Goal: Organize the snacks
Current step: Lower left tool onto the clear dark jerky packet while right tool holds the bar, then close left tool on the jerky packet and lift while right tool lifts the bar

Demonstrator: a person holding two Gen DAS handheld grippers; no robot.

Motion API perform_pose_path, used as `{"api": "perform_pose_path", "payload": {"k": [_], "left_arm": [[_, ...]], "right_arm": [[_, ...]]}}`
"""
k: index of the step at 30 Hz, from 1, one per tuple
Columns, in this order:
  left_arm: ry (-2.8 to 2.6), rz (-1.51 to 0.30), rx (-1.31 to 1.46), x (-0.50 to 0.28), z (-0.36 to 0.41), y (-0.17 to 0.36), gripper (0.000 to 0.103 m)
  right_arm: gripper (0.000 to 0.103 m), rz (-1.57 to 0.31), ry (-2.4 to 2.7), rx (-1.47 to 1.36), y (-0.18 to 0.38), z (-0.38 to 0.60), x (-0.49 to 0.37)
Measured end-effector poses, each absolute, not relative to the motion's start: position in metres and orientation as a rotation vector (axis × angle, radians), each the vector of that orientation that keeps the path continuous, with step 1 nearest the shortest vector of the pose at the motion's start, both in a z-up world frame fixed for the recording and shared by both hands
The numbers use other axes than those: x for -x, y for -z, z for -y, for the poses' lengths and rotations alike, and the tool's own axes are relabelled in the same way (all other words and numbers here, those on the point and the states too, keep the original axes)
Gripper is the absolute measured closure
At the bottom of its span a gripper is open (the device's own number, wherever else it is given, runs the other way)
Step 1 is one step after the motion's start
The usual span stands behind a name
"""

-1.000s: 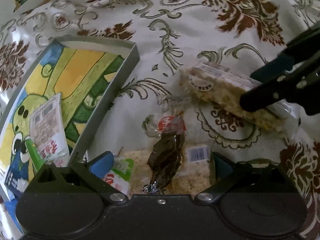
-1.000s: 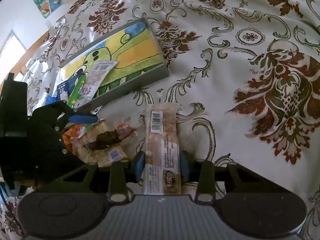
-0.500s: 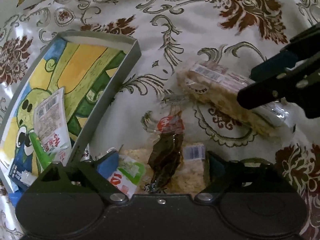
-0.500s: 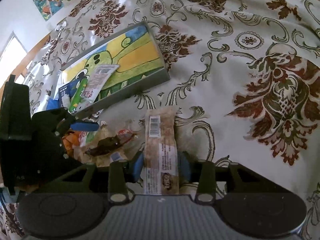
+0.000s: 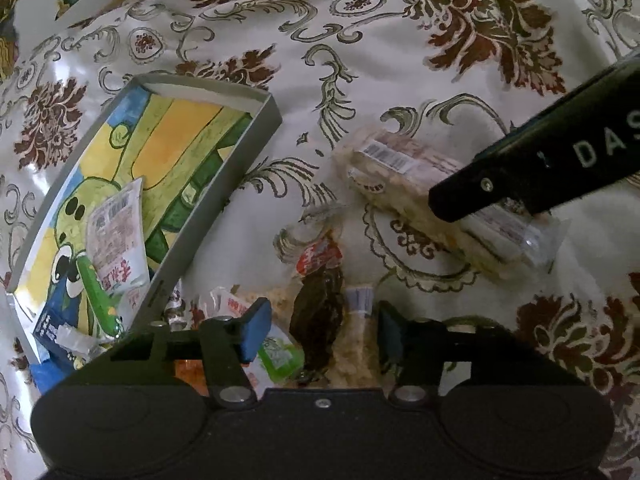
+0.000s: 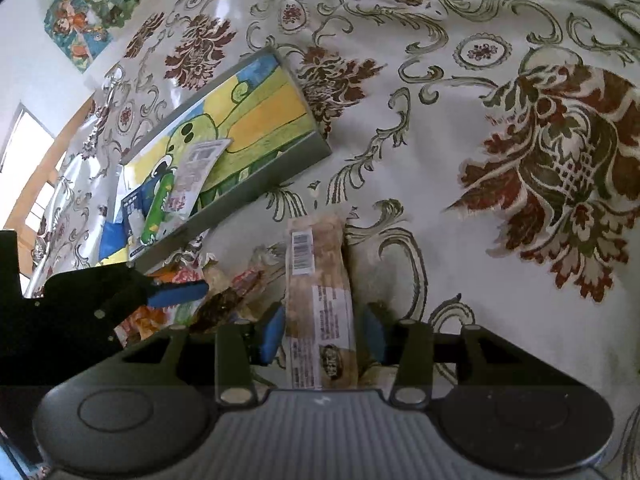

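A grey tray (image 5: 224,196) with a cartoon picture holds a white snack packet (image 5: 116,236) and a green stick; it also shows in the right wrist view (image 6: 280,168). My left gripper (image 5: 320,336) is open around a dark brown snack in clear wrap (image 5: 320,304), lying on a pile of packets. My right gripper (image 6: 320,332) holds a long clear-wrapped oat bar (image 6: 318,280) between its fingers, just above the tablecloth. The bar (image 5: 400,176) and the right gripper's finger (image 5: 520,176) also show in the left wrist view.
A flowered tablecloth (image 6: 520,140) covers the table. A green-and-white packet (image 5: 276,356) and an orange packet (image 6: 140,320) lie beside the dark snack, near the tray's front wall. Pictures (image 6: 88,4) hang on the wall at the back left.
My left gripper has narrowed around the dark snack and both views have risen slightly. The right gripper keeps the oat bar and has moved a little toward the tray.
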State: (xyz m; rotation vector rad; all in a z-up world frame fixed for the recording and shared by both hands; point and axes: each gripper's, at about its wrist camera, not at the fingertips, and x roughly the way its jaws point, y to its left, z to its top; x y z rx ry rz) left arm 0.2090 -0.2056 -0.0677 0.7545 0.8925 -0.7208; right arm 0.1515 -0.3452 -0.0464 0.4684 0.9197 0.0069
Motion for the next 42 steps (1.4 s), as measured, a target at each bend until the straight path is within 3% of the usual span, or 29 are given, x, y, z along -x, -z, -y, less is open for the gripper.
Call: {"api": "perform_pose_path", "payload": {"k": [14, 16, 18, 22, 28, 32, 33, 35, 42], "left_arm": [[0.722, -0.956, -0.550, -0.220, 0.183, 0.051, 0.053], [0.736, -0.956, -0.515, -0.218, 0.179, 0.049, 0.062], [0.751, -0.969, -0.486, -0.212, 0.175, 0.050, 0.064], [0.753, -0.930, -0.525, -0.193, 0.170, 0.059, 0.065], [0.749, -0.991, -0.316, -0.201, 0.148, 0.055, 0.066], [0.696, -1.024, -0.167, -0.207, 0.136, 0.055, 0.072], [0.678, -1.028, -0.127, -0.208, 0.132, 0.055, 0.084], [0.653, -1.036, -0.077, -0.207, 0.126, 0.056, 0.090], [0.611, -1.042, 0.051, -0.197, 0.105, 0.055, 0.090]], "right_arm": [[0.054, -0.934, -0.009, -0.467, 0.050, 0.342, -0.153], [0.054, -0.936, -0.011, -0.465, 0.050, 0.341, -0.154], [0.054, -0.938, -0.015, -0.451, 0.050, 0.339, -0.154], [0.054, -0.949, -0.024, -0.432, 0.051, 0.334, -0.152], [0.054, -0.969, -0.026, -0.402, 0.055, 0.327, -0.152], [0.060, -0.977, -0.018, -0.360, 0.060, 0.321, -0.153], [0.060, -0.978, -0.015, -0.355, 0.060, 0.320, -0.152], [0.060, -0.964, -0.005, -0.359, 0.059, 0.318, -0.150], [0.061, -0.954, -0.040, -0.413, 0.057, 0.310, -0.134]]}}
